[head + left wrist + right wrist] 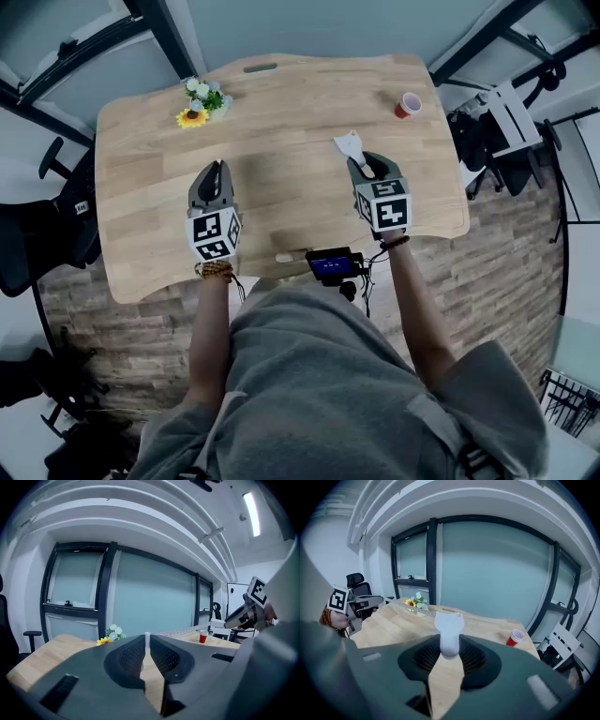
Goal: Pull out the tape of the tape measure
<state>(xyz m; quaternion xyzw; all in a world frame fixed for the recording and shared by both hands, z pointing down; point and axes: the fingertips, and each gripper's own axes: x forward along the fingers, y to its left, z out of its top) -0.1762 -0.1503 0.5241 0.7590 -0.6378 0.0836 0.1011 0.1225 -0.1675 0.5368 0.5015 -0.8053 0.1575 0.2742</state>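
Note:
My right gripper (362, 162) (449, 646) is shut on a white tape measure case (349, 145) (449, 629), which sticks out past the fingertips over the wooden table (281, 112). From the case a thin tape (410, 609) (183, 631) runs out across the table towards my left gripper (217, 171) (147, 643). The left jaws are closed on a small white tab, the tape's end (147, 639). Both grippers are held above the table's near half, the left one about a third of the table's width from the right one.
A small bunch of flowers with a sunflower (202, 101) lies at the far left. A red paper cup (408, 104) stands at the far right corner. A small screen device (333, 264) sits at the near edge. Black chairs (47, 225) stand left, a white chair (511, 117) right.

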